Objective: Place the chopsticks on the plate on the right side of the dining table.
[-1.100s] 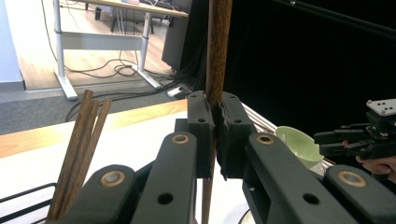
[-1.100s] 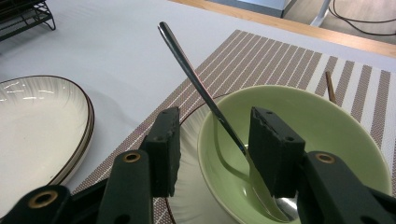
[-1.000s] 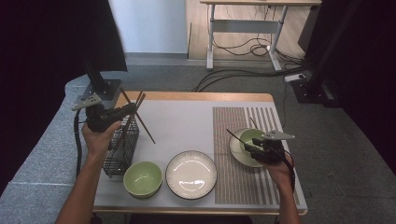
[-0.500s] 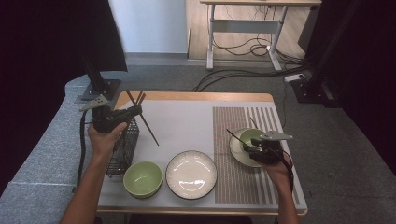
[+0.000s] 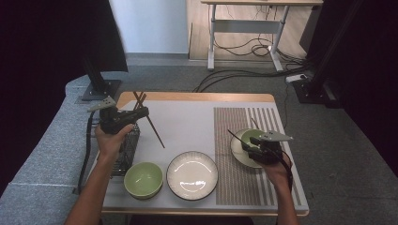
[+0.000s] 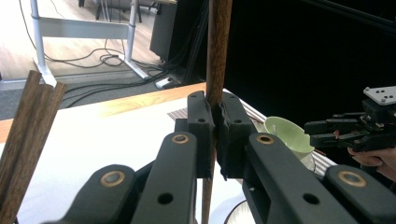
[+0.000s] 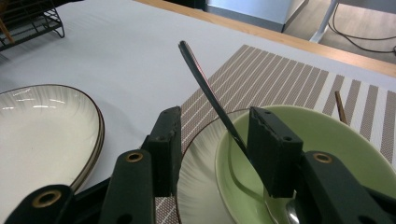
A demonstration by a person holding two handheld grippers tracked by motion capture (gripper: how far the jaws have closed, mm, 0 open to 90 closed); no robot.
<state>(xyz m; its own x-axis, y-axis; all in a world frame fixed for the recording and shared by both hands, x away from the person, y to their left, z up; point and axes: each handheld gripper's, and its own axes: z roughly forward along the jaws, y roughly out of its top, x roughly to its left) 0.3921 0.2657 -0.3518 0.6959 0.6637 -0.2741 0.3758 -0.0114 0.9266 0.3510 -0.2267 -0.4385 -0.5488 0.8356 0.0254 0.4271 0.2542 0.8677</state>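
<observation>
The left gripper [image 6: 214,135] is clenched on one chopstick [image 6: 217,56] at the centre of its view; the stick's top is cut off by the frame. More chopsticks [image 6: 29,135] lean at the left edge, partly cut off. In the high view, the chopstick [image 5: 152,127] hangs at upper left beside the rack [image 5: 126,150]. The right gripper [image 7: 215,154] stands half open around a spoon [image 7: 210,98] handle in the bowl [image 7: 327,140], lower right; whether it touches is unclear.

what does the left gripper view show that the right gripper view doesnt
Left gripper view alone: the left gripper shut on a brown chopstick, more chopsticks at its left edge, and the other hand's gripper.

Right gripper view alone: the right gripper open around a spoon handle, a white plate, and a wire rack.

Both: the green bowl, the striped mat and the white table cover.
</observation>
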